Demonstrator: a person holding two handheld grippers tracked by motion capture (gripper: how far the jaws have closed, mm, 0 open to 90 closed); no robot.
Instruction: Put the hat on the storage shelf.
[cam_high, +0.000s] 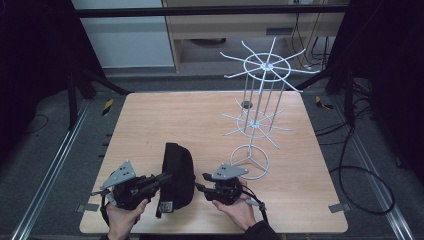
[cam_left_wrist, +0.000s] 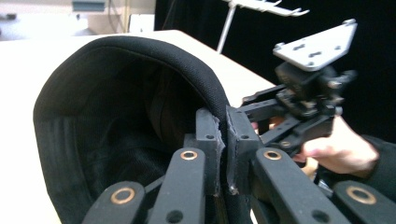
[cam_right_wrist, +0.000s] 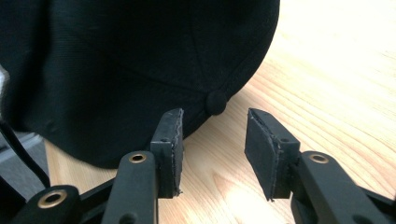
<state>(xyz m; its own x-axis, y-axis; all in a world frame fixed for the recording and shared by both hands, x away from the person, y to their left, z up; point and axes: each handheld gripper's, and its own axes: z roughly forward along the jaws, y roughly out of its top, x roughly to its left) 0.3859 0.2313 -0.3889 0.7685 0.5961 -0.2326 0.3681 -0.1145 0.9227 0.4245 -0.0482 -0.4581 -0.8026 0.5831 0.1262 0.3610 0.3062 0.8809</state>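
My left claw (cam_high: 162, 178) is clamped tight on the rim of a black woven-fabric baseball cap (cam_high: 176, 172), which stands on edge near the front of the pale wood-grain desk (cam_high: 200, 120), between my two hands. Its padded edge curves over a dark mesh-looking inside. My right claw (cam_high: 201, 182) sits just beside the cap with its jaws apart and nothing in them, facing the crown's fabric button (cam_right_wrist: 215, 102). A small label hangs at the cap's back, too blurry to read. A white wire display rack (cam_high: 260, 105) stands further back.
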